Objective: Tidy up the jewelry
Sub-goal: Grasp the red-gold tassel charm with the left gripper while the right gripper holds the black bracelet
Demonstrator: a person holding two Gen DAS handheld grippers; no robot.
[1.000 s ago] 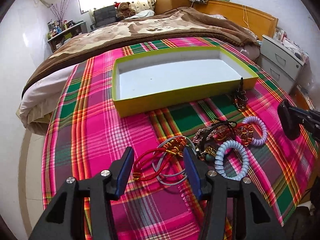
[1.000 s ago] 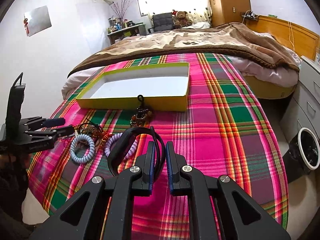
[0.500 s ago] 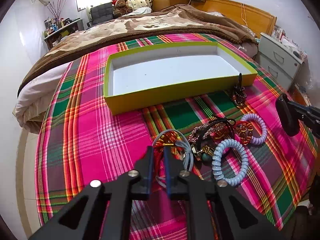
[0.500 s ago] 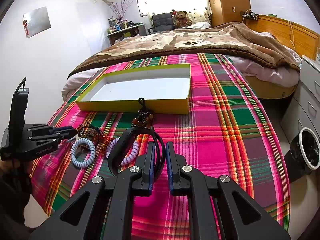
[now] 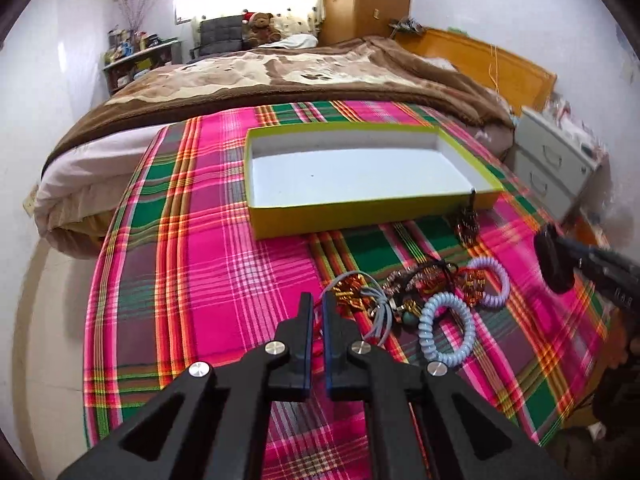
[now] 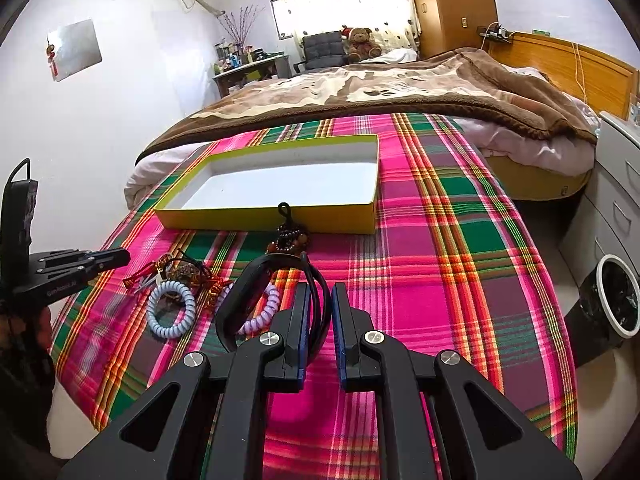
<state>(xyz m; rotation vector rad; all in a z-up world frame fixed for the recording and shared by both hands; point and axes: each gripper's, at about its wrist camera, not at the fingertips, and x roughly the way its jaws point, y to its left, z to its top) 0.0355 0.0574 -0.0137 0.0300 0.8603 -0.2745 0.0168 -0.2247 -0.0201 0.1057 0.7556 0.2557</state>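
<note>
A yellow box (image 5: 360,216) with a white, empty inside lies on the plaid cloth; it also shows in the right wrist view (image 6: 264,220). My left gripper (image 5: 316,304) is shut on a red cord bracelet (image 5: 348,292) at the left end of a jewelry pile. The pile holds a pale blue coil band (image 5: 446,330), a lilac coil band (image 5: 490,284) and a dark bead bracelet (image 5: 468,226) near the box. My right gripper (image 6: 320,300) is shut on a black band (image 6: 248,292) and holds it above the cloth.
The round table's plaid cloth (image 5: 200,280) falls off at the near and left edges. A bed (image 5: 280,76) lies behind the table. A white drawer unit (image 5: 556,164) stands at right. A waste bin (image 6: 612,296) sits on the floor at right.
My left gripper closed on the red cord bracelet and shifted left, pulling it from the pile. My right gripper stayed shut on the black band and barely moved.
</note>
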